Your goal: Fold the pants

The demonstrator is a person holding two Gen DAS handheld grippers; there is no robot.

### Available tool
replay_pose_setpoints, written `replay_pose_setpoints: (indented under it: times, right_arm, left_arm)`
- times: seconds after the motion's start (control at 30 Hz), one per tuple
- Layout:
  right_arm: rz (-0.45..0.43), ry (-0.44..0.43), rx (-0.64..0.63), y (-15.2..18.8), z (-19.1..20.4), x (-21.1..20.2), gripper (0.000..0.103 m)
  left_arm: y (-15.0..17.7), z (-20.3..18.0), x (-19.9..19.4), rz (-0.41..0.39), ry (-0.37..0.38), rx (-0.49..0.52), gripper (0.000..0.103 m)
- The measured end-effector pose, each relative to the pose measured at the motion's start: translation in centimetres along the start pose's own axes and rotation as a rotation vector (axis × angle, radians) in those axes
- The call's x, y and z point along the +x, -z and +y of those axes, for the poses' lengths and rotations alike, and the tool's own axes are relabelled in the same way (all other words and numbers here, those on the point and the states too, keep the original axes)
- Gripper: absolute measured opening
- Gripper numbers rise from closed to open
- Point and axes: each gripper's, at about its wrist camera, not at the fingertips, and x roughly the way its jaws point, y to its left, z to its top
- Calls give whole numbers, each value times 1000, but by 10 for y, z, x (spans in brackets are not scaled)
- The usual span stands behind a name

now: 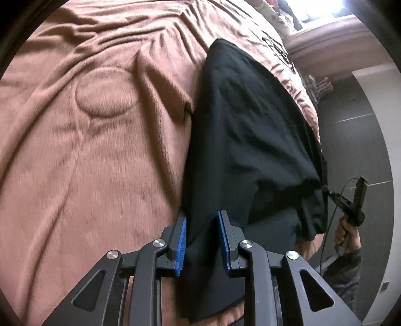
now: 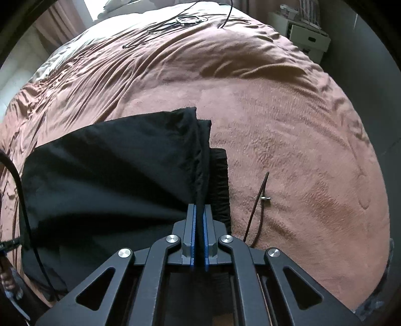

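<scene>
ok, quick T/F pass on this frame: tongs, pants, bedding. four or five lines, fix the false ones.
1. The right tongs are shut on the black pants. True.
2. The left tongs are empty. False: a fold of the pants sits between their blue pads.
3. The pants lie on a white sheet. False: on a pinkish-brown blanket.
4. A thin cord with a metal toggle lies on the blanket right of the pants. True.
5. The pants are blue denim. False: plain black fabric.

Place: a bedroom in a home.
Bed: a wide mattress under a rumpled pink-brown blanket (image 2: 275, 112).
Window: daylight past a curtain (image 2: 62, 22).
Storage: white drawer units (image 2: 308, 40) against the wall.
Floor: dark tiles (image 1: 363, 150).
</scene>
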Motion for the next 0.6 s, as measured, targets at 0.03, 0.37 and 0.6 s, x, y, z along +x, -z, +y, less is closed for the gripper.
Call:
replay_pose_setpoints:
  times: [0.03, 0.37, 0.6]
  right_arm:
    - [-9, -11, 5, 1, -2, 1, 1]
    - [-25, -125, 6, 18, -12, -17, 51]
    - [18, -118, -60, 42, -12, -28, 51]
  left_arm:
    - [4, 1, 0, 0, 3, -4, 25]
    - [24, 2, -3, 0, 25, -19, 25]
    - [38, -1, -3, 5, 39, -22, 26]
